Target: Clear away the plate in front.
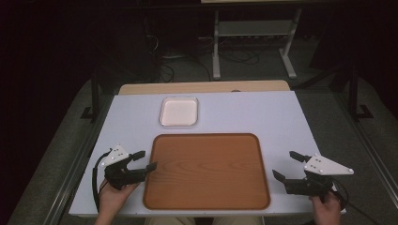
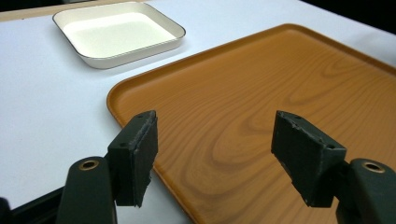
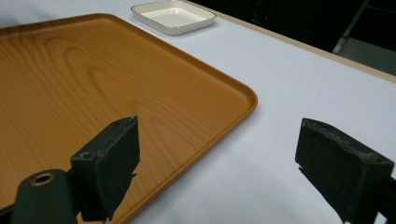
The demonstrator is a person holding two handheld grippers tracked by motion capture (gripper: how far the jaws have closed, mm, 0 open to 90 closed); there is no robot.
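A brown wooden tray (image 1: 206, 171) lies bare at the front middle of the white table (image 1: 244, 112). Behind it sits a small white square dish (image 1: 179, 111), holding nothing. My left gripper (image 1: 144, 160) hovers at the tray's left edge, jaws wide open with nothing between them. In the left gripper view its jaws frame the tray (image 2: 261, 107), with the dish (image 2: 116, 32) beyond. My right gripper (image 1: 287, 165) stands open just right of the tray, nothing in it. From the right gripper view I see the tray's corner (image 3: 140, 79) and the dish (image 3: 173, 16) far off.
A strip of wooden tabletop (image 1: 206, 87) shows behind the white surface. Beyond the table stands a metal frame (image 1: 253, 42) with cables on a dark floor. White table surface lies bare on both sides of the tray and right of the dish.
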